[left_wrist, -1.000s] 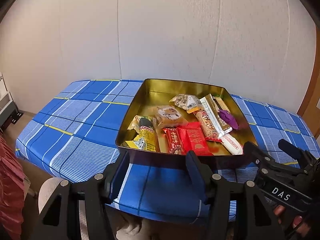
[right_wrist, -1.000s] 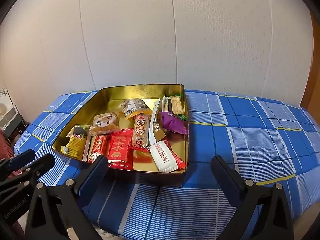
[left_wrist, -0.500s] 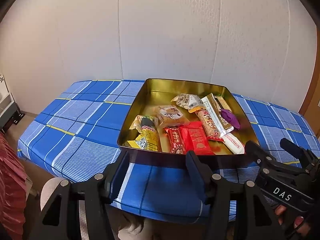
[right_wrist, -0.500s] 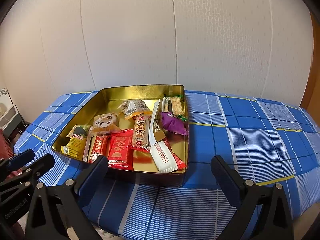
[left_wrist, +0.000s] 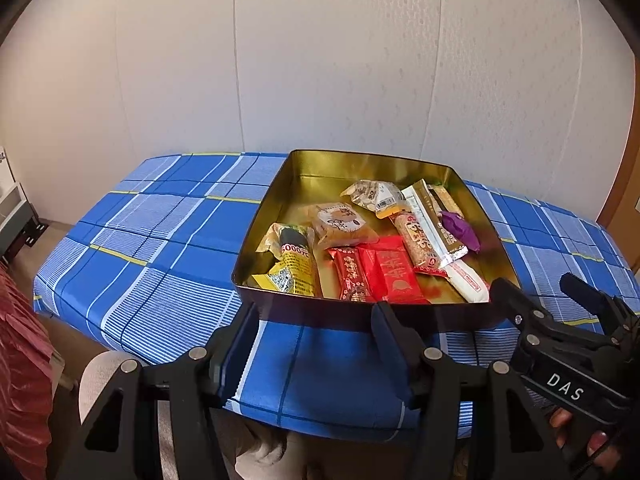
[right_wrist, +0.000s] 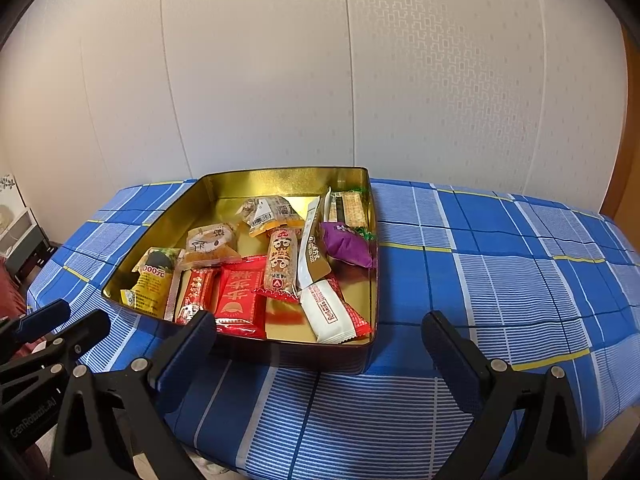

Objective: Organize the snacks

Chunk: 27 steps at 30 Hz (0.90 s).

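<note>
A gold tin (left_wrist: 360, 160) (right_wrist: 280, 178) sits on the blue plaid tablecloth and holds several wrapped snacks: a yellow packet (left_wrist: 294, 266) (right_wrist: 152, 284), red packets (left_wrist: 394, 276) (right_wrist: 238, 296), a white bar (left_wrist: 468, 280) (right_wrist: 326, 314), a purple packet (left_wrist: 460, 228) (right_wrist: 346, 246). My left gripper (left_wrist: 314, 324) is open and empty, in front of the tin's near wall. My right gripper (right_wrist: 320, 338) is open wide and empty, also before the tin's near side. The right gripper also shows in the left wrist view (left_wrist: 532, 300).
The tablecloth (left_wrist: 160, 248) (right_wrist: 500, 280) covers the table, whose near edge lies just under both grippers. A white panelled wall (right_wrist: 320, 80) stands behind. A red cloth (left_wrist: 20, 360) hangs at the far left and a grey unit (left_wrist: 16, 220) stands on the floor.
Both grippers have stayed open and almost still; the left wrist view has drifted slightly, the tin shifting a little right and down in it.
</note>
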Each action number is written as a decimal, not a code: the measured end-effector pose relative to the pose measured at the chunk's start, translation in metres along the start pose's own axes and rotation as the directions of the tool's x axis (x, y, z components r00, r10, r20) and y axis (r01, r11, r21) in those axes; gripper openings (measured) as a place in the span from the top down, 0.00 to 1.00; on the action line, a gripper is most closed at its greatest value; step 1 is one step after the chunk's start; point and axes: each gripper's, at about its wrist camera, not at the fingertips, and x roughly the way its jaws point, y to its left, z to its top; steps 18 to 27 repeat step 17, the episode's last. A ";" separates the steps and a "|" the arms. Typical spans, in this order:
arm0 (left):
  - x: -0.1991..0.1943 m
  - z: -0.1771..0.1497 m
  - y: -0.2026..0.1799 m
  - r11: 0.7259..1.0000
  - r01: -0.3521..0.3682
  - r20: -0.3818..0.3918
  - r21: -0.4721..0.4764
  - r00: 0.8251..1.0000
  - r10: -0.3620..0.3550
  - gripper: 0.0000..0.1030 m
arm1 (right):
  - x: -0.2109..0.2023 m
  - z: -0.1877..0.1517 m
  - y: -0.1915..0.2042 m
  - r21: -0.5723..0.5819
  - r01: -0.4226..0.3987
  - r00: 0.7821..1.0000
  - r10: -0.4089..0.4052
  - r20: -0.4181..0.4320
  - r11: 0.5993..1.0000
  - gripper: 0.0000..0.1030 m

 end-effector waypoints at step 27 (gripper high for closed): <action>0.003 -0.002 0.002 0.999 -0.031 -0.006 -0.011 0.999 0.031 0.42 | 0.003 -0.002 -0.005 0.013 -0.001 1.000 0.001 -0.009 1.000 0.00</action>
